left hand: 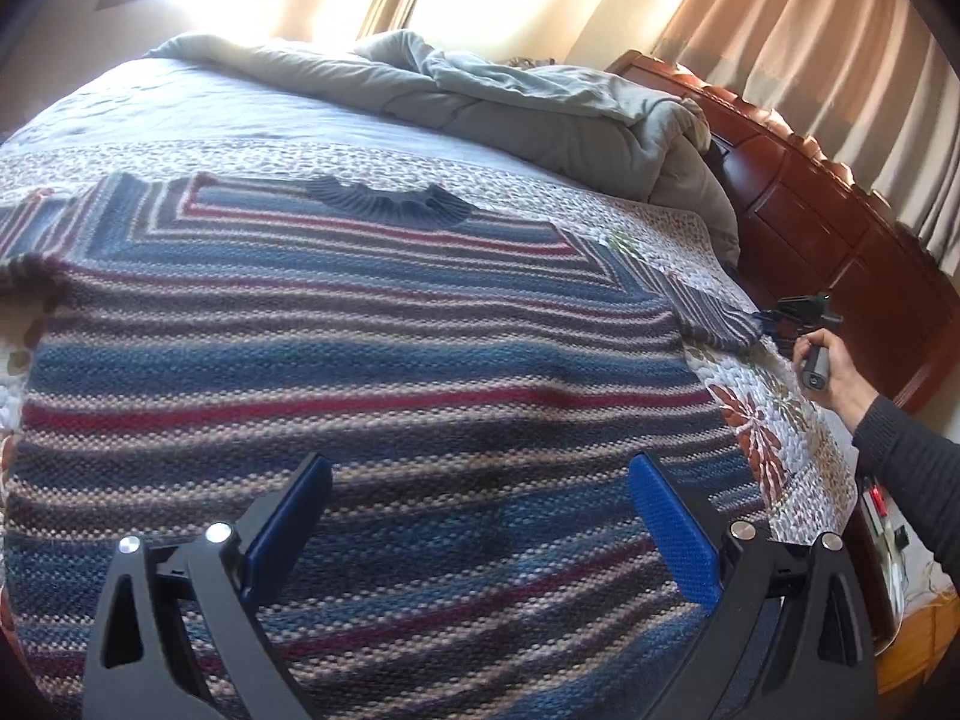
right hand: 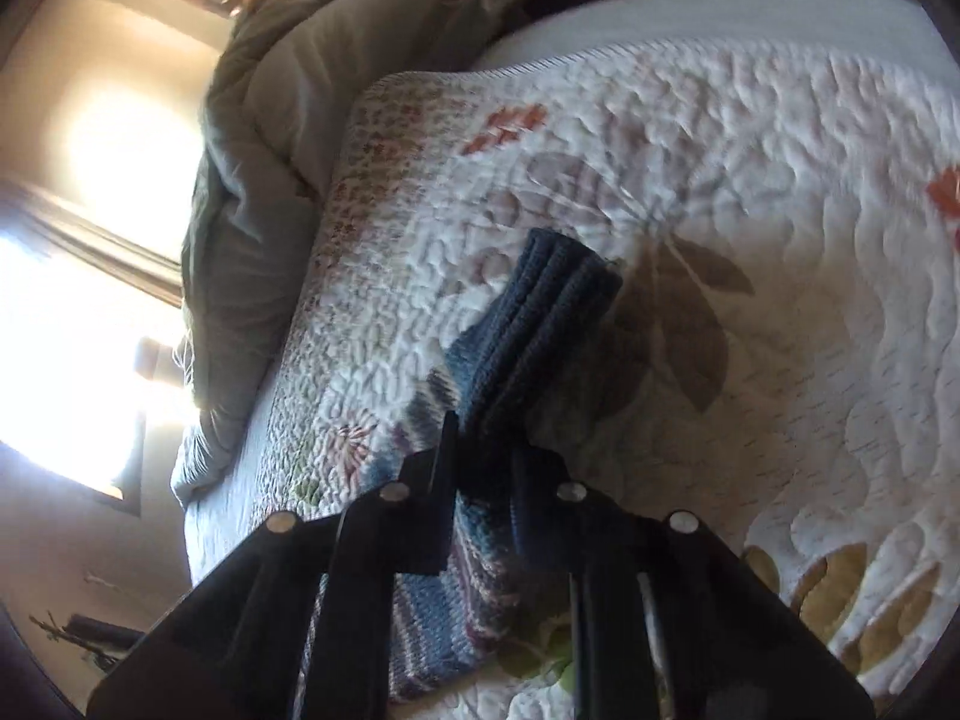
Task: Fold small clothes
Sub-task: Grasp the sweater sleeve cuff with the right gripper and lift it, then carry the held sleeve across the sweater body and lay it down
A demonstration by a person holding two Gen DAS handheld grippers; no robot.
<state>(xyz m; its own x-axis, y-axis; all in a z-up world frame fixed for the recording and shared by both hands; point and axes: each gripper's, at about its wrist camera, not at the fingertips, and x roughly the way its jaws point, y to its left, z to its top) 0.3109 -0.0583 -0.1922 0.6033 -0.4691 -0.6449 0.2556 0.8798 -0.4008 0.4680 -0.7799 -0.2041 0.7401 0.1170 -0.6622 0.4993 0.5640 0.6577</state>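
A knit sweater striped in blue, red and beige lies flat on the bed, its dark collar at the far side. My left gripper hovers open over the sweater's lower body, blue pads wide apart and nothing between them. The right sleeve stretches out toward the bed's right edge. There my right gripper, held by a person's hand, is at the sleeve's end. In the right wrist view the right gripper is shut on the sleeve, and the dark blue ribbed cuff sticks out past the fingertips.
A floral quilt covers the bed. A grey duvet is bunched at the far side against the wooden headboard. Curtains hang behind it. A bedside stand with small items sits to the right.
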